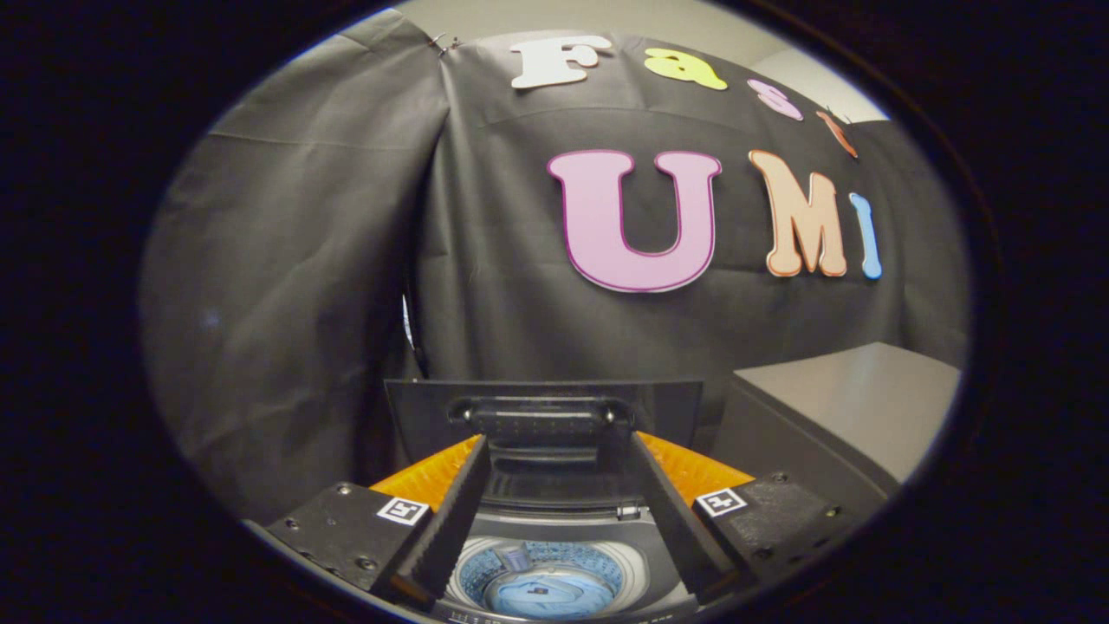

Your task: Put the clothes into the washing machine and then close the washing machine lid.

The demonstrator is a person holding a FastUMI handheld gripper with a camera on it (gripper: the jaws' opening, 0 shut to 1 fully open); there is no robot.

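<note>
Gripper view, step: light blue clothes (544,596) already down in the perforated drum of the small grey top-loading washing machine (554,529); first half of the task judged done, lid closing in hand.
Gripper view, lid: dark flat washing machine lid (543,407) standing upright, hinged at the back of the opening, with a dark bar handle (541,414) across its near face.
Gripper view, claw: gripper (554,494) spread wide, holding nothing; lid handle just beyond and between the fingertips, no contact on either side.
Gripper view, pose: held above the machine's front, fingers pointing forward and slightly down toward the lid, drum showing below between them.
Gripper view, next move: probably a short advance to hook or nudge the lid's top edge, then a pull forward and down until flat over the drum.
Gripper view, surroundings: grey box-like cabinet (832,407) just beside the machine on the right.
</note>
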